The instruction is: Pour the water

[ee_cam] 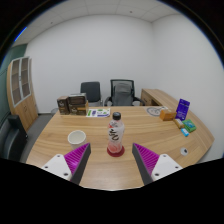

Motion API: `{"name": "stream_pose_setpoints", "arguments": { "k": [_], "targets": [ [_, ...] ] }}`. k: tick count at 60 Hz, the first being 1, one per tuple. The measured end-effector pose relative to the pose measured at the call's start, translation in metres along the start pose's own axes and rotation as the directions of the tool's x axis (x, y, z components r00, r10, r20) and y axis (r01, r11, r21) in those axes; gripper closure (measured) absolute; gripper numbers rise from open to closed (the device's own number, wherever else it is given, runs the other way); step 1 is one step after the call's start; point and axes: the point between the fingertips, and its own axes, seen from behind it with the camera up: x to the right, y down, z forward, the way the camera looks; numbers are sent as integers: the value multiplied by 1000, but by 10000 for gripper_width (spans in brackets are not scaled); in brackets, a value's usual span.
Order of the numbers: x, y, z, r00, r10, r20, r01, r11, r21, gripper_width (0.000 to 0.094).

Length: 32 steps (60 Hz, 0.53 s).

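Observation:
A clear plastic bottle [115, 135] with a black cap, a white label and pink liquid at its bottom stands upright on the wooden table [100, 165]. It is just ahead of my gripper [111, 160], in line with the gap between the fingers. The fingers [70, 160] are spread wide with purple pads showing at either side, and nothing is held between them. A small white bowl [77, 135] sits on the table to the left of the bottle, farther off.
Two office chairs [121, 92] stand behind the table's far side. Boxes [70, 104] and small items lie at the far left of the table. A purple box [182, 107] and green packets [187, 126] lie at the right. A cabinet [20, 80] stands at the left wall.

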Motion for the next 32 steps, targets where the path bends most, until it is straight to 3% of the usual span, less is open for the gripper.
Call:
{"name": "stream_pose_setpoints", "arguments": {
  "k": [13, 32],
  "targets": [
    [0, -9, -62, 999, -21, -25, 22, 999, 32, 77],
    [-1, -10, -85, 999, -42, -17, 43, 998, 36, 77]
  ]
}}
